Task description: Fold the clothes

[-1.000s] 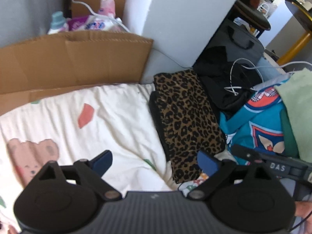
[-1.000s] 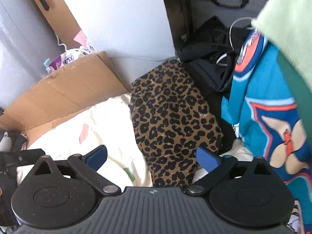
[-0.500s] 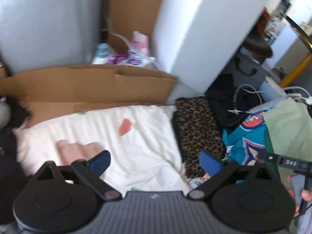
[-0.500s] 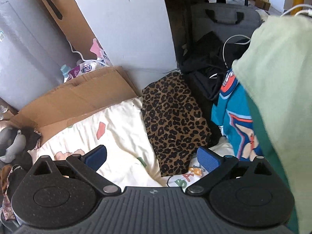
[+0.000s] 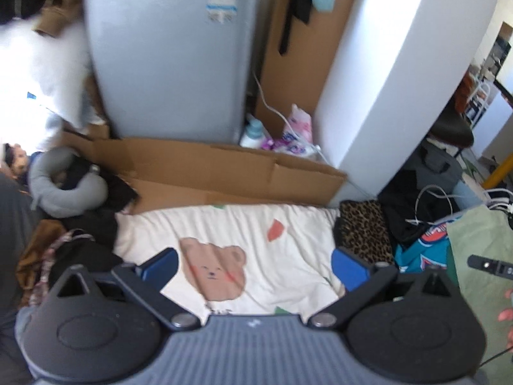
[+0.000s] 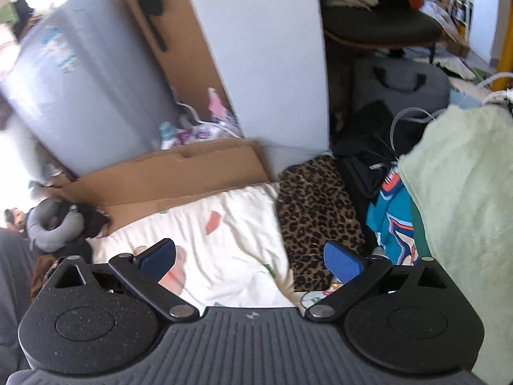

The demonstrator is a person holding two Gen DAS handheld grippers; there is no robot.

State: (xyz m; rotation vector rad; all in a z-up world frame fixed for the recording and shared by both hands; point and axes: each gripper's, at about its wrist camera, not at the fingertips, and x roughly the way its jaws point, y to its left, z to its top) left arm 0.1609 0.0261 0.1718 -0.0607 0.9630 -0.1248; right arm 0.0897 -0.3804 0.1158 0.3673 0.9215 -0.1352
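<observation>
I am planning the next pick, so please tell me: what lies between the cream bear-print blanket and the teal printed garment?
A folded leopard-print cloth lies between the cream bear-print blanket and the teal printed garment, clearest in the right wrist view.

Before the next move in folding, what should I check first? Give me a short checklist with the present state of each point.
1. Left gripper open and holding nothing: ok.
2. Right gripper open and holding nothing: ok.
3. Bear-print sheet has bare space for folding: ok.
4. Leopard-print garment lies flat at the sheet's right edge, apart from both grippers: ok.
5. Light green garment within reach of the right gripper: it fills the right of that view, but its real distance cannot tell.
6. White cable clear of the clothes pile: not ok, it lies on the black items beside the teal garment.
</observation>
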